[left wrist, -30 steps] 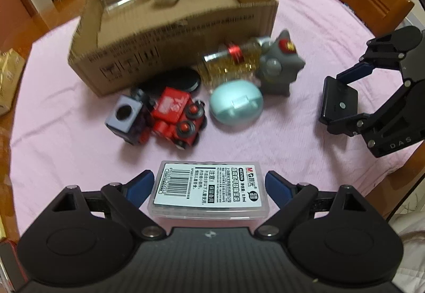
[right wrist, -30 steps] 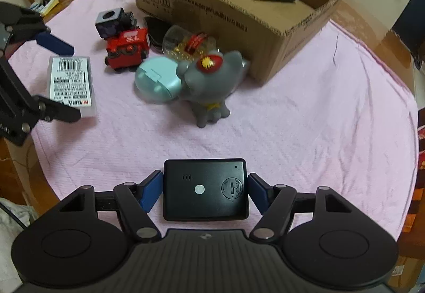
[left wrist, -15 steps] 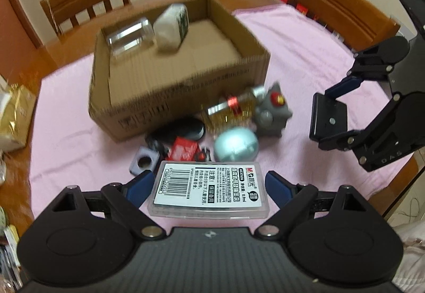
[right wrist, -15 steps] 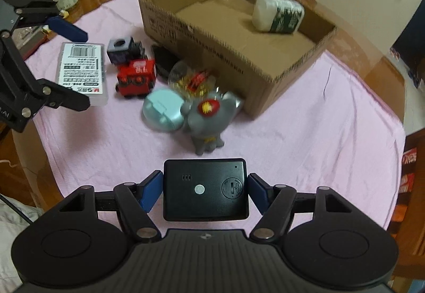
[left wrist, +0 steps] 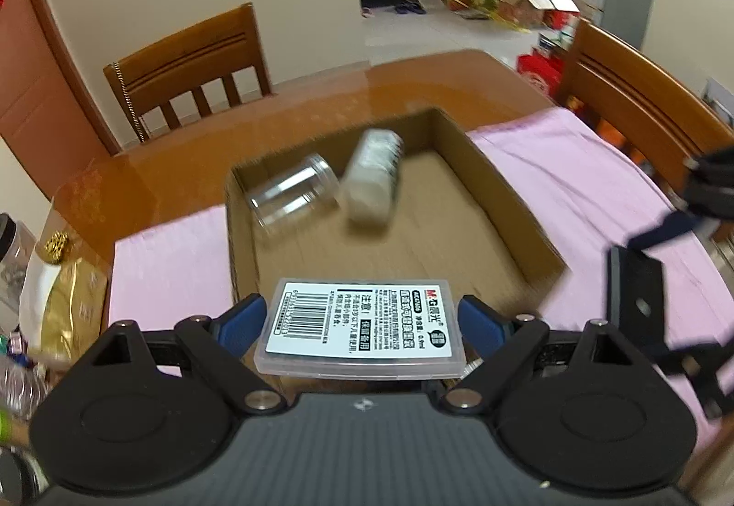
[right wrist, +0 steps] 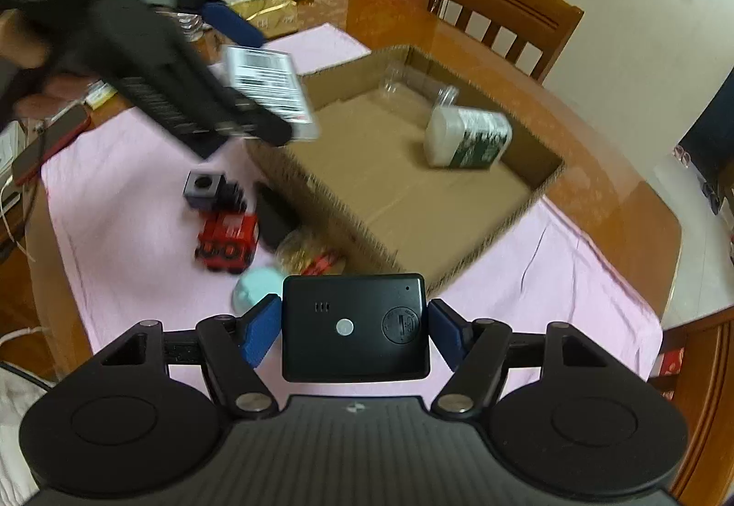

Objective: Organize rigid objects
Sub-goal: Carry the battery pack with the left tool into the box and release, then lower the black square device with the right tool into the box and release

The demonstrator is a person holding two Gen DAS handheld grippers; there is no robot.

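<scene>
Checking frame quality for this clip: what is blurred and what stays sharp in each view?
Left wrist view: held clear case sharp; cardboard box and clear jar motion-smeared. Right wrist view: black device crisp; left tool heavily streaked; red toy train soft.

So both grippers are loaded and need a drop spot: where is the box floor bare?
Cardboard box: bare floor across the near half; clear jar and white bottle crowd the far end. Toy train clutters the cloth outside.
</scene>
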